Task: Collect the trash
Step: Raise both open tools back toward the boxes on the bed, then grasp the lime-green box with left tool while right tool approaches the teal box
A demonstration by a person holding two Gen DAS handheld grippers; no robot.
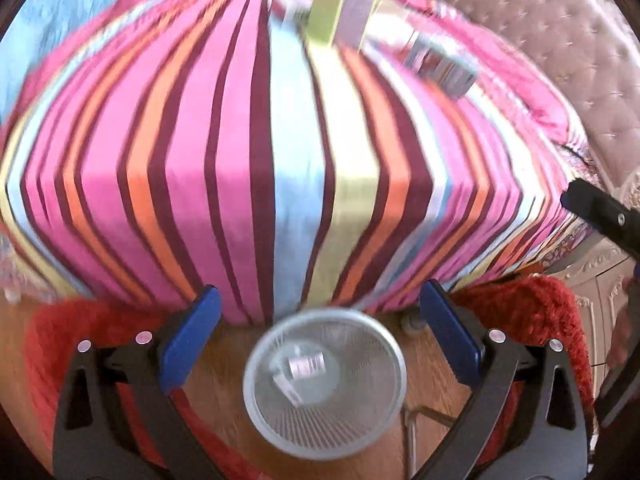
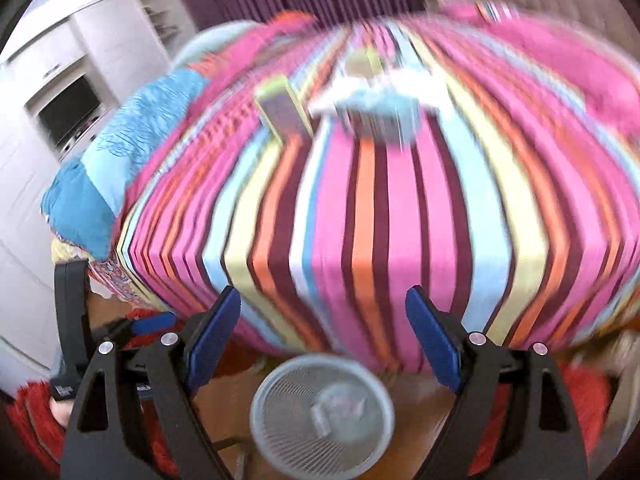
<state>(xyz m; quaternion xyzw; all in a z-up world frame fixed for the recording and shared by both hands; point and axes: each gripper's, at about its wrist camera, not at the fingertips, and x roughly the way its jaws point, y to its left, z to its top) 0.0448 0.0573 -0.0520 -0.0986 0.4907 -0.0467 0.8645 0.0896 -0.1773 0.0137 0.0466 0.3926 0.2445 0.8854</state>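
Observation:
A silver mesh wastebasket (image 1: 324, 384) stands on the wood floor at the foot of the striped bed (image 1: 248, 152). Pale crumpled trash (image 1: 300, 368) lies inside it. My left gripper (image 1: 320, 328) is open and empty above the basket. In the right wrist view the basket (image 2: 322, 416) sits below my right gripper (image 2: 323, 332), which is open and empty. On the bed lie a green-edged box (image 1: 340, 16) and a blue-white carton (image 1: 440, 66). They show as the box (image 2: 284, 110) and a blurred carton with white wrapper (image 2: 376, 108).
A red shaggy rug (image 1: 532, 312) lies around the basket. A blue blanket (image 2: 116, 156) covers the bed's far left. A tufted headboard (image 1: 560, 40) is at right. White cabinets (image 2: 60, 80) stand at left. The other gripper's black body (image 1: 600, 212) shows at right.

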